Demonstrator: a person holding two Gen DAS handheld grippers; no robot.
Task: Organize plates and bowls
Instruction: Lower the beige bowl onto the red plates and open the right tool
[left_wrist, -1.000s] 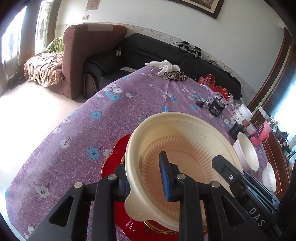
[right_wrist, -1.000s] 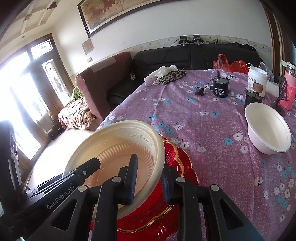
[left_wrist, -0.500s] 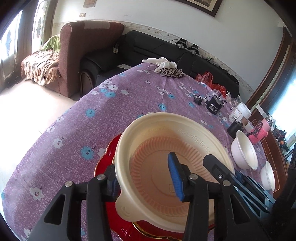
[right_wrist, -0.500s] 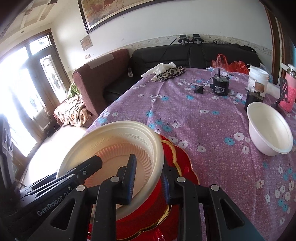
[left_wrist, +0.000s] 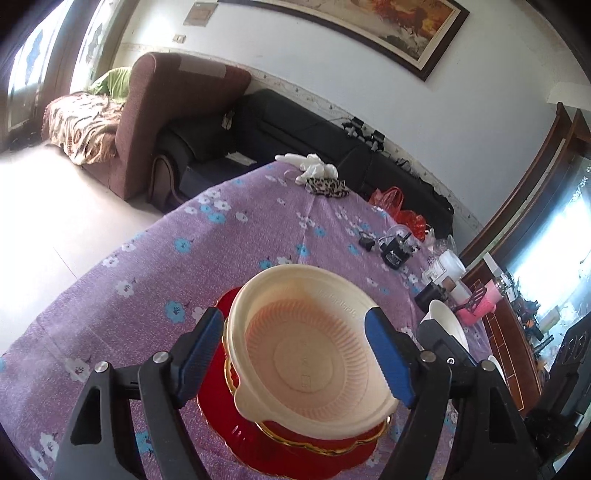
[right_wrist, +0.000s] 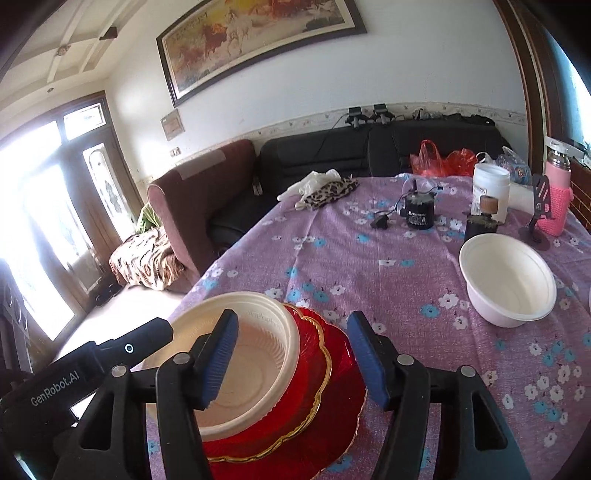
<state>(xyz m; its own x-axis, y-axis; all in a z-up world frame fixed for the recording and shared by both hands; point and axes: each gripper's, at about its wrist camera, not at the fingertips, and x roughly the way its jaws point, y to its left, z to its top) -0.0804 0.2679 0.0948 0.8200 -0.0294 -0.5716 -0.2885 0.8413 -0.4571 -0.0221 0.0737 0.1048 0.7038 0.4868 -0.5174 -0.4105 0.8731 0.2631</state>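
The cream bowl (left_wrist: 314, 354), round with a ribbed inner wall, a flat pale base and a small tab on its rim, sits on red gold-edged plates (right_wrist: 303, 391) low in both frames, on the purple flowered surface (left_wrist: 221, 236). The left gripper (left_wrist: 295, 358) and right gripper (right_wrist: 291, 362) have just been opening; both stand spread, pads clear of the bowl. A white bowl (right_wrist: 508, 280) stands at the right.

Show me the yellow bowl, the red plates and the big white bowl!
yellow bowl (left_wrist: 303, 354): left wrist view, inside bottom.
red plates (right_wrist: 343, 354): right wrist view, right rim.
big white bowl (right_wrist: 509, 280): right wrist view, inside.
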